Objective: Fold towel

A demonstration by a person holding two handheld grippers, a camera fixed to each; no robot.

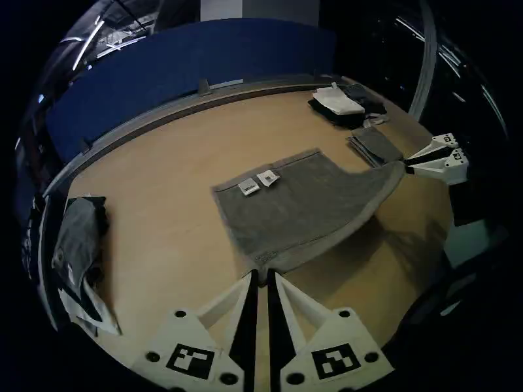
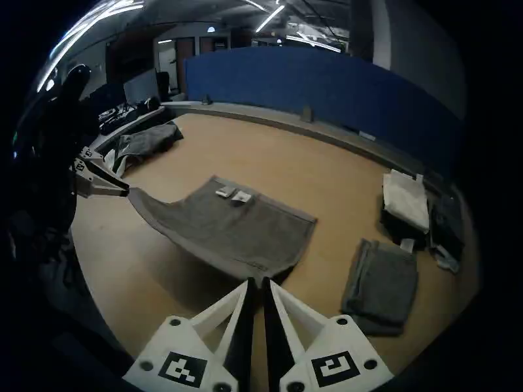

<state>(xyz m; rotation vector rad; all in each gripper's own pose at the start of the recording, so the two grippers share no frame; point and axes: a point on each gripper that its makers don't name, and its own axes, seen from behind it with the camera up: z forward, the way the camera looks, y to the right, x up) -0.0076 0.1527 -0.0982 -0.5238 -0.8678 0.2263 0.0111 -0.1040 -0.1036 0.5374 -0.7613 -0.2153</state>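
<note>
- Grey terry towel point(image 1: 294, 202): soft, light, limp; it sags between its two lifted near corners, far half flat on the tan wooden bench point(image 1: 170, 196).
- I judge corners the best hold: left gripper point(image 1: 263, 274) and right gripper point(image 2: 259, 282) fingers clench one each.

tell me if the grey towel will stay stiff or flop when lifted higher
Probably floppy: the grey towel sags between the left gripper and right gripper. Likely light, since two corner pinches raise its edge. It looks nubby, so it may not slip easily.
</note>
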